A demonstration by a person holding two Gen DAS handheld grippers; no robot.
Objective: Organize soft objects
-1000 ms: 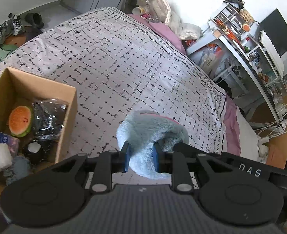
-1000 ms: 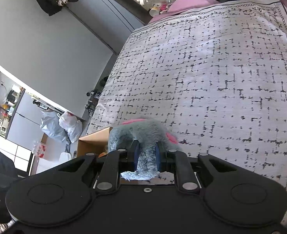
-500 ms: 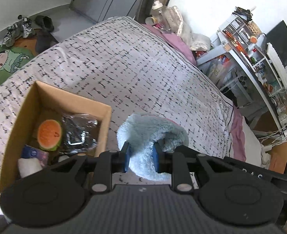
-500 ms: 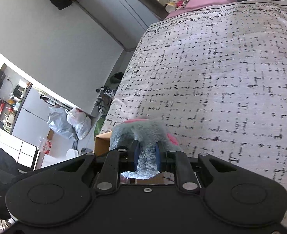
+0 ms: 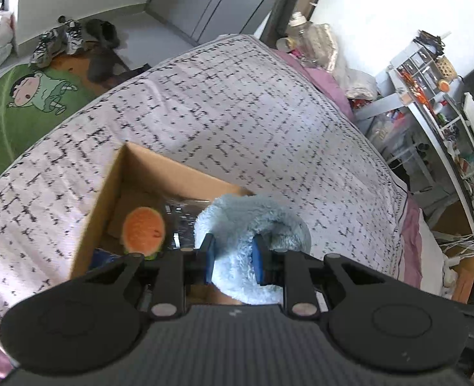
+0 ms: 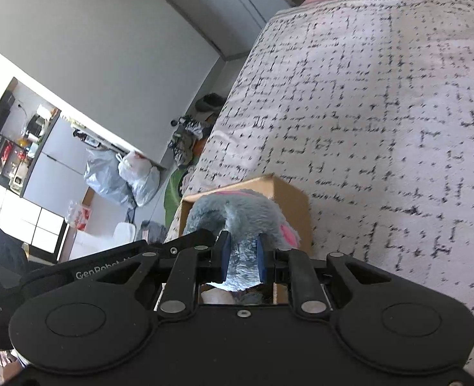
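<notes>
Bedroom's the setting, with a big bed [image 5: 237, 112] under a white cover with black dashes taking up most of both views; cluttered shelves off to the right of the left tool, bags and shoes on the floor off to the left of the right one. Next biggest is the cardboard box [image 5: 114, 186] sitting on the bed, just ahead of and below the left tool [image 5: 232, 259]; it already has a few things in it, a round watermelon-slice plush [image 5: 143, 230], a crinkly dark plastic bag [image 5: 180, 222] beside it, and something blue at the near edge I can't make out. Then the fluffy blue-grey plush [image 5: 253, 222] with pink bits; both tools are clamped on it, the left one and the right tool [image 6: 242, 259] each pinching a fold of fur, and it hangs over the box's right-hand corner, not inside yet. So I'd say mostly done; what's left looks like lowering it in and letting go; nothing else loose shows on the bed.
</notes>
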